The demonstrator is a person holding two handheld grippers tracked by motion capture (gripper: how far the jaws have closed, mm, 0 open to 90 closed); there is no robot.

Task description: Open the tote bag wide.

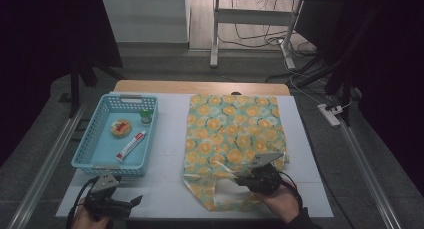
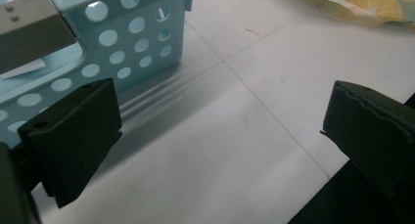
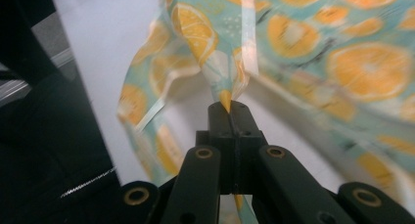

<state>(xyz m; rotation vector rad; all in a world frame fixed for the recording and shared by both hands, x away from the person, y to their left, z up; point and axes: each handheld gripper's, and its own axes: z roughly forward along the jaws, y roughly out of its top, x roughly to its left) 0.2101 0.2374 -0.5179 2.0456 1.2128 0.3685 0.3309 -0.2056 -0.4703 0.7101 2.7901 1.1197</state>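
Note:
A cloth bag (image 1: 232,134) printed with orange slices lies flat on the white table mat, right of centre. My right gripper (image 1: 240,179) is at the bag's near edge. In the right gripper view it (image 3: 229,109) is shut on a pinched fold of the bag (image 3: 342,53), and the fabric is lifted off the mat. My left gripper (image 1: 135,201) rests at the near left edge of the mat. In the left gripper view it (image 2: 220,136) stands open with nothing between its jaws, beside the blue basket (image 2: 142,43).
The light blue perforated basket (image 1: 90,161) at the left holds a round orange item (image 1: 120,127), a red-and-white tube (image 1: 131,145) and a small green-capped bottle (image 1: 145,116). A power strip (image 1: 330,115) lies on the floor at the right. Metal rails run along both sides.

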